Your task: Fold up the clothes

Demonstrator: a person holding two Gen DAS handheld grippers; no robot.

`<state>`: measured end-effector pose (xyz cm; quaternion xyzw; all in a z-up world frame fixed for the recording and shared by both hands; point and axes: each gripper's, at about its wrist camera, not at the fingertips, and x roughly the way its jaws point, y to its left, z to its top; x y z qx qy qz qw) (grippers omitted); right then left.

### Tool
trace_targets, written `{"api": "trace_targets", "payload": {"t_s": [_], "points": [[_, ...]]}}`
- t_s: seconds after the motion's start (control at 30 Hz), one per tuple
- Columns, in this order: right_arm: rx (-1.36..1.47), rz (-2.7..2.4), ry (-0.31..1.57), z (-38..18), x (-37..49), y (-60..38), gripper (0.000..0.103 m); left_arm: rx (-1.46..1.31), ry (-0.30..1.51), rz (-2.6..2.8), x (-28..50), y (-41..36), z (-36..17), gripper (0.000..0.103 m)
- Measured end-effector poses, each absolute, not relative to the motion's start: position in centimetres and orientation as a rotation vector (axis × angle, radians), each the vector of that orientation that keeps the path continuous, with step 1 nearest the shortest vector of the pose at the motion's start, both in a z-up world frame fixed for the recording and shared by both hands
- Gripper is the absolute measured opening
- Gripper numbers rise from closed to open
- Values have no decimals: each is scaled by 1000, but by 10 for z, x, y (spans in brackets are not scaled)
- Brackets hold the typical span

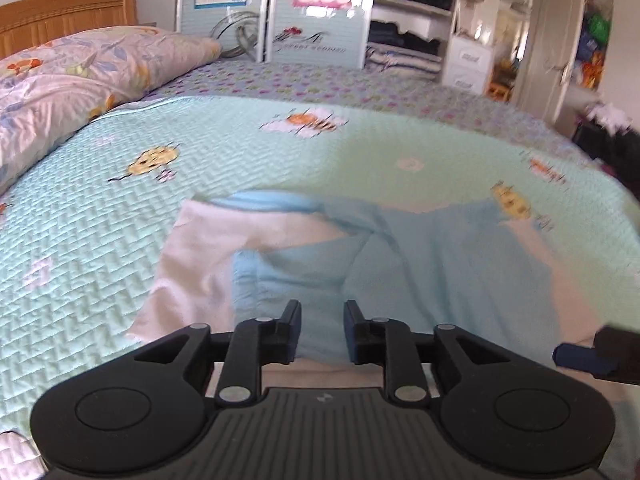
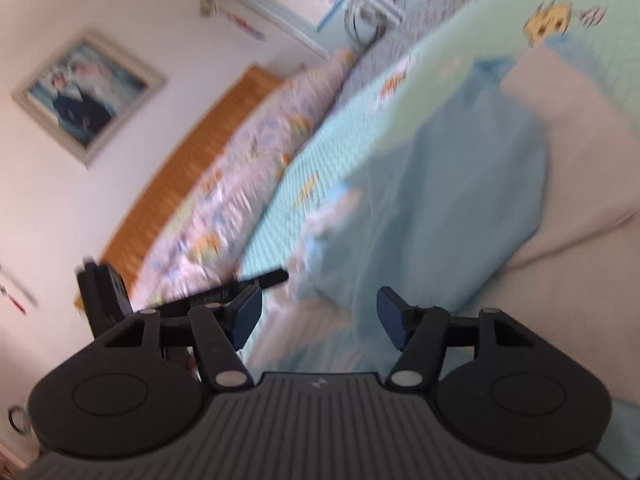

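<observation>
Beyond the left gripper (image 1: 322, 330), an open wardrobe (image 1: 412, 16) holds stacks of folded dark and striped clothes on its shelves; white drawer boxes (image 1: 468, 62) stand beside it. Directly under and ahead of that gripper lies the garment (image 1: 360, 264), soft light-blue and white knit, partly folded on the quilted mint bedspread (image 1: 80, 240). Its long axis runs crosswise to the gripper's fingers, the white part to the left and the blue spreading right. The left jaws stand apart with nothing pinched, only cloth lying beneath the gap. The right gripper (image 2: 320, 318) is tilted sideways, its jaws wide and empty, the blue cloth just ahead of them. A floral pillow (image 1: 80, 68) and a slatted wooden headboard (image 1: 68, 12) sit far left of the left gripper.
</observation>
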<state>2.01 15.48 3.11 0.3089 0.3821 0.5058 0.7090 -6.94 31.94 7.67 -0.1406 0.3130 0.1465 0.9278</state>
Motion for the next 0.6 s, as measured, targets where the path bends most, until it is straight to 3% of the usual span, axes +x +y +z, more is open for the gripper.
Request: {"api": "trace_targets", "payload": {"t_s": [0.07,0.33,0.6], "points": [[779,1044,798,34,33,126,71,-342,607,228,-67,316,82,49],[958,869,848,7,77,93,72,-496,550,97,-32,306,58,52],[660,779,934,23,97,152,76,-625,484,113,-25,332,18,62]]}}
